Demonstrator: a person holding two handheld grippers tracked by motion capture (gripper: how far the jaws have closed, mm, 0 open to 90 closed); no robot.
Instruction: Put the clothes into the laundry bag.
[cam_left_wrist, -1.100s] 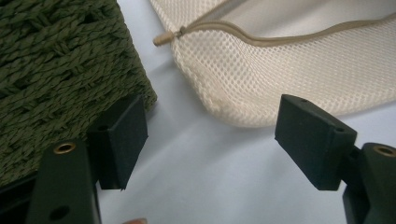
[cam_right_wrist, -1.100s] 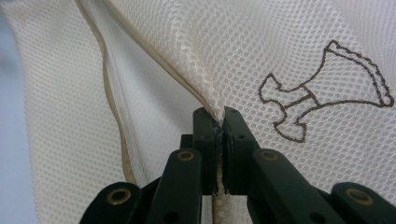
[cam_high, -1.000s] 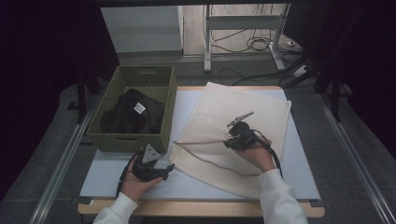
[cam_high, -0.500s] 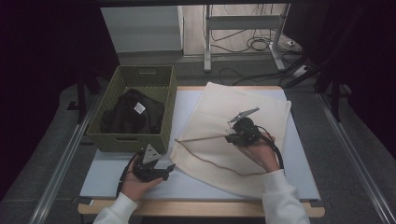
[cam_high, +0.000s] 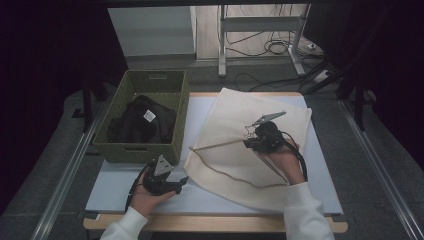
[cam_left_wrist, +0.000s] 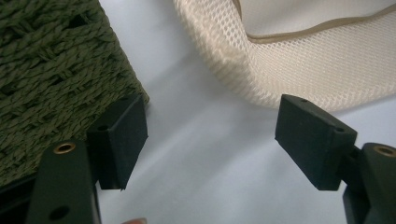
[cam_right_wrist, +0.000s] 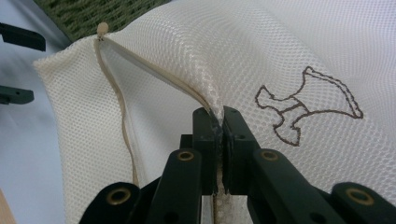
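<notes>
- Jaws of the right gripper (cam_right_wrist: 217, 135) are pinched together on a fold of the mesh bag (cam_right_wrist: 289, 56), right beside its tan zipper (cam_right_wrist: 116, 112), and the pinched edge stands up in a ridge off the rest of the cloth.
- Jaws of the left gripper (cam_left_wrist: 210, 135) stand wide apart with nothing but bare table (cam_left_wrist: 201, 186) between them; one pad sits just beside the basket (cam_left_wrist: 51, 79), the other just short of the bag's corner.
- From the high view, the left gripper (cam_high: 161, 176) rests low on the table near the front edge, in front of the basket's (cam_high: 145, 150) near wall.
- The right gripper (cam_high: 263, 138) is held above the middle of the bag (cam_high: 240, 110), which lies spread across the right half of the table (cam_high: 115, 185).
- A brown outline drawing (cam_right_wrist: 306, 105) is stitched on the mesh next to the grip.
- Farther back, the green woven basket holds something dark (cam_high: 142, 122), probably black cloth, with a small white tag on it.
</notes>
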